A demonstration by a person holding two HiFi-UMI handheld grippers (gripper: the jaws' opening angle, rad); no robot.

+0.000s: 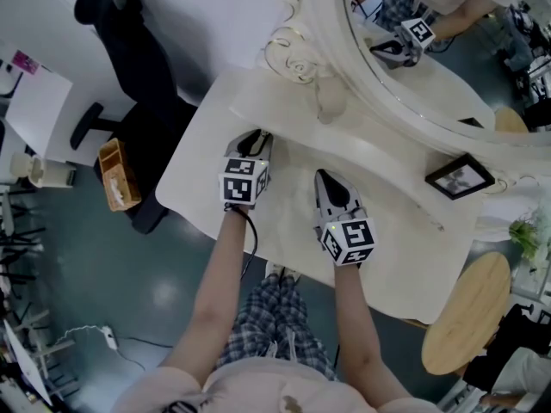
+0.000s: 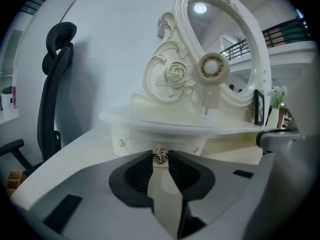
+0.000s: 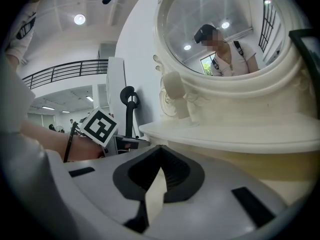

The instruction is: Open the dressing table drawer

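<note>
The white dressing table (image 1: pixel 200 172) carries a small upper drawer (image 2: pixel 145 140) under its shelf, with a little brass knob (image 2: pixel 160 156) on the front. In the left gripper view my left gripper (image 2: pixel 160 159) has both black pads against that knob, one on each side. From the head view the left gripper (image 1: pixel 256 138) reaches in under the shelf edge at the table's back left. My right gripper (image 1: pixel 322 175) rests over the tabletop to the right, its jaw tips (image 3: pixel 160 148) meeting with nothing between them.
An oval mirror (image 1: pixel 405 76) in a carved white frame stands at the back. A black picture frame (image 1: pixel 459 176) lies on the right of the shelf. A black office chair (image 1: pixel 129 67) and a wooden box (image 1: pixel 116 177) are left of the table, a round wooden stool (image 1: pixel 469 312) to the right.
</note>
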